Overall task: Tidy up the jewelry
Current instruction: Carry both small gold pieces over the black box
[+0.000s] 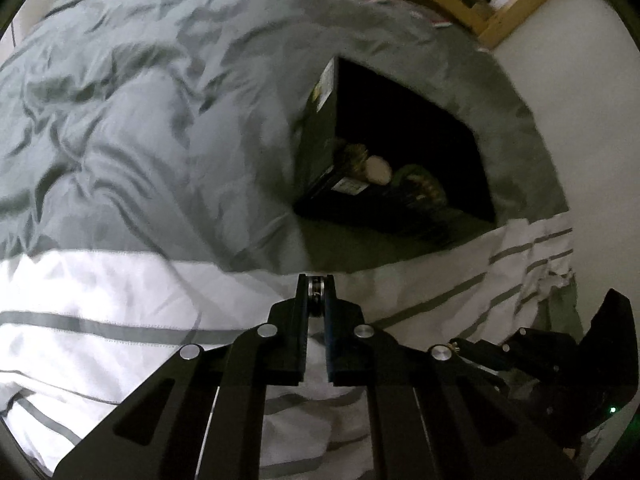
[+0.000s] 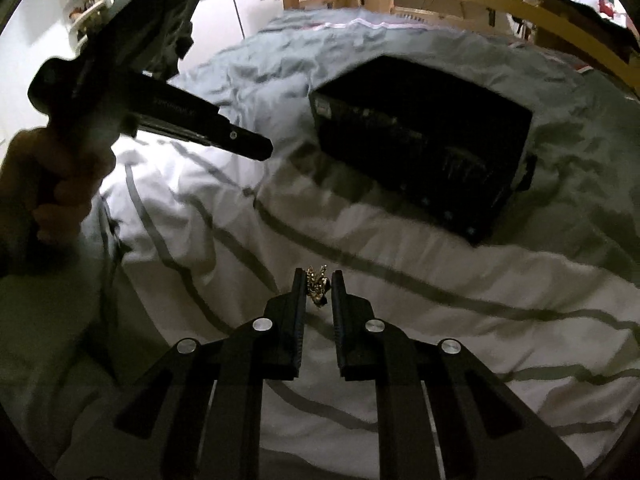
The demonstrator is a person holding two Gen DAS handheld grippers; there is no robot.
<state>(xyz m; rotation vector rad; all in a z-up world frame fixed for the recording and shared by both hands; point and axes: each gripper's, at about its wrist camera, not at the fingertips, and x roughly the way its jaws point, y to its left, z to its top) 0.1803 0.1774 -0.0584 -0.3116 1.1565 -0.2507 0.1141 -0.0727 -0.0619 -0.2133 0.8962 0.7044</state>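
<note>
While both pairs of tongs hang above the bedding:
Left gripper (image 1: 316,280): fingers pinched on a small dark ring-like piece (image 1: 317,294).
Right gripper (image 2: 318,280): fingers clamped on a tangled gold chain (image 2: 318,286).
Black box (image 1: 400,152): open on the grey-and-white striped duvet (image 1: 120,160), well beyond the tips; jewelry pieces (image 1: 380,170) inside.
Hand (image 2: 56,184): gripping the left tool's handle.

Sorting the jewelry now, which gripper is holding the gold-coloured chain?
The right gripper: a gold-coloured chain is pinched between its fingertips. The left gripper holds a dark ring-like piece instead.
</note>
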